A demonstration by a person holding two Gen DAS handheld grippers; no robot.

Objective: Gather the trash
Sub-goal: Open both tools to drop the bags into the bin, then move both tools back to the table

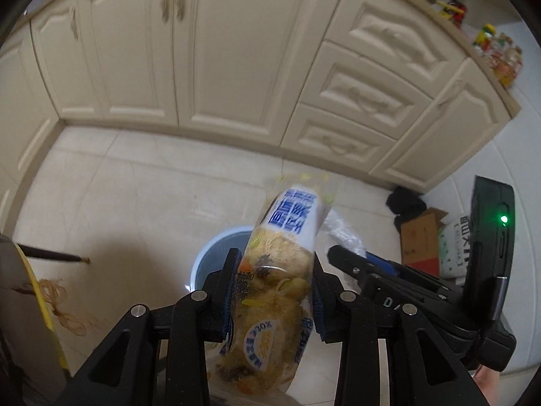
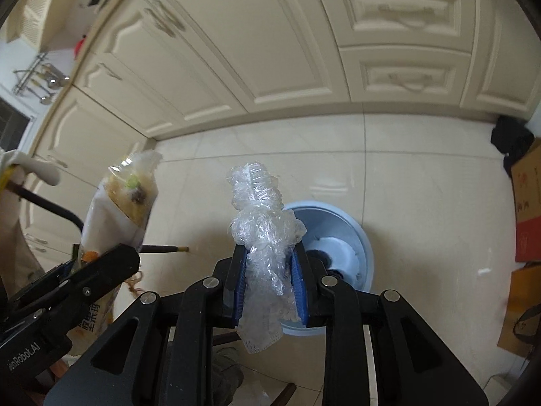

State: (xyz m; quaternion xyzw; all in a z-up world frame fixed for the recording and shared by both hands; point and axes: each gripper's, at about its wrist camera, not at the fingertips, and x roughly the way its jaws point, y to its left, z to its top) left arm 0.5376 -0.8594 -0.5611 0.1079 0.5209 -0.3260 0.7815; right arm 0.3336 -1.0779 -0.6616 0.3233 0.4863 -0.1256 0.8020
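Your left gripper (image 1: 272,291) points steeply down at the floor, its blue-padded jaws pressed on both sides of a snack packet (image 1: 280,270). Your right gripper (image 2: 270,270) tilts down just as steeply, close beside it on the right, its jaws pinching a wad of clear plastic wrap (image 2: 262,233) that sticks out past the fingertips.

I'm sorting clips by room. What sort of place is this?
Most likely a home kitchen: cream base cabinets along a tiled floor, utensils on a wall rack, and a blue bin.
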